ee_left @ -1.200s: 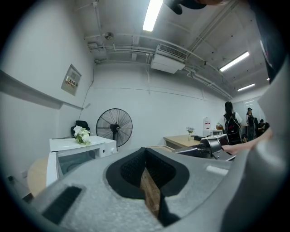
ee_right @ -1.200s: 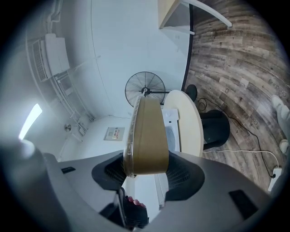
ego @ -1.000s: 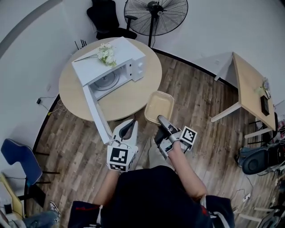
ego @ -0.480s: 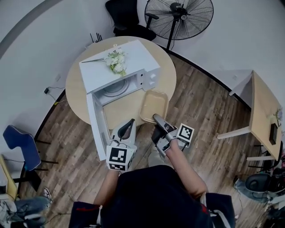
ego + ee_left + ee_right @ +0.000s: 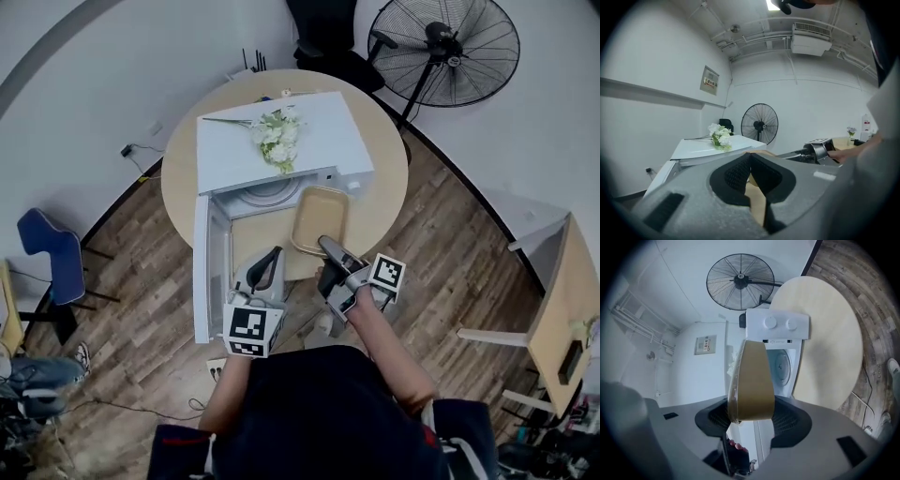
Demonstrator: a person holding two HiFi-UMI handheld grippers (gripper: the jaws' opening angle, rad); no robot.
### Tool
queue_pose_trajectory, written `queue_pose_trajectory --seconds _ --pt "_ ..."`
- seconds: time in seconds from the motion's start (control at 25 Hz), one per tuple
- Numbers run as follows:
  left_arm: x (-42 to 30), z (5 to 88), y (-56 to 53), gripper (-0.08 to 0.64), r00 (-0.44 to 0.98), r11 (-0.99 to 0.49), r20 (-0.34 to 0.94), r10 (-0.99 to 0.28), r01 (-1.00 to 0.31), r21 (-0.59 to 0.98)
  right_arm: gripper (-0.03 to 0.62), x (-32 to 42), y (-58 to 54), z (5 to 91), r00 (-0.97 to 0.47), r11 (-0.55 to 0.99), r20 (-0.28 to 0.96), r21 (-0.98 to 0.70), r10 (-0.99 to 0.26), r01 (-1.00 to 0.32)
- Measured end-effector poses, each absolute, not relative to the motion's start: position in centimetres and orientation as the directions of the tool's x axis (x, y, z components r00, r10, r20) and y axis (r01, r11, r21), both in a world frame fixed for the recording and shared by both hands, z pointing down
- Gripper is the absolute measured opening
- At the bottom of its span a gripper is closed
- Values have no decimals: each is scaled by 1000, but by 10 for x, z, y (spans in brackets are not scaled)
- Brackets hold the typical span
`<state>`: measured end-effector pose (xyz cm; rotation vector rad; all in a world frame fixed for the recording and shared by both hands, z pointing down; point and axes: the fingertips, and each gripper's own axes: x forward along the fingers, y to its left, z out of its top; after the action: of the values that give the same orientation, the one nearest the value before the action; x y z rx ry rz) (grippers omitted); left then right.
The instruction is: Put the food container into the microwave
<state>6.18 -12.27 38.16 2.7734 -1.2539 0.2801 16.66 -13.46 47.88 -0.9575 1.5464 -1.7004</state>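
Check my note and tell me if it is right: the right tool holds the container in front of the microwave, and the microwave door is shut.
One thing is wrong: the door is open, swung out to the left, as the head view shows. The right tool does hold the container in front of the microwave.

No wording can be read anywhere. A wall plaque (image 5: 710, 80), at about ten o'clock in the left gripper view, carries a reddish line of print too small to make out. The left tool (image 5: 274, 255) and right tool (image 5: 328, 246) each bear black-and-white square patterns, not letters.
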Motion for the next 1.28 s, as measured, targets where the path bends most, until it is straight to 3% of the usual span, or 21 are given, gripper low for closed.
queue_pose_trajectory --seconds 0.48,1.28 --pt "46 407 -139 15 485 -500 254 -837 -866 7 213 144 -168 504 -698 -139 120 -990 -706 -30" --pt "51 455 -181 15 545 -548 329 -771 -831 94 213 130 -200 563 -711 -253 220 -966 -668 -61"
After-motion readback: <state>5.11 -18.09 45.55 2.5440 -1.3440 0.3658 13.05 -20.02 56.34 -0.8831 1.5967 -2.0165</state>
